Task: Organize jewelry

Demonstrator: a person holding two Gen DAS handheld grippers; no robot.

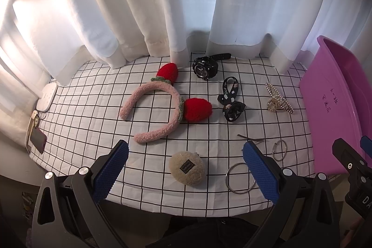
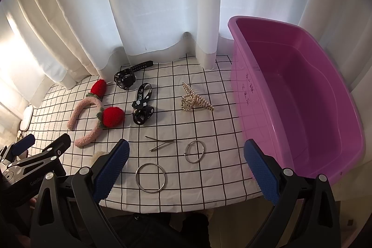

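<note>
Nothing is in the purple tub (image 2: pixel 302 90) at the right of the right wrist view, so I judge sorting has not begun; every piece lies on the checked cloth (image 2: pixel 209 127). Left gripper (image 1: pixel 186 169): jaws spread wide, empty, hovering low over the near edge with the beige fluffy pompom (image 1: pixel 186 167) between the pads. Right gripper (image 2: pixel 186 169): jaws likewise spread and empty, the large metal ring (image 2: pixel 150 177) between its fingers, the smaller ring (image 2: pixel 194 151) and thin hairpins (image 2: pixel 162 143) just beyond. Farther up: strawberry headband (image 1: pixel 162 106), black watch (image 1: pixel 205 67), black patterned strap (image 1: pixel 230 101), pearl claw clip (image 2: pixel 195 101). Likely next move: lower onto the nearest item, close, carry it right to the tub. The flat ring may resist pinching.
</note>
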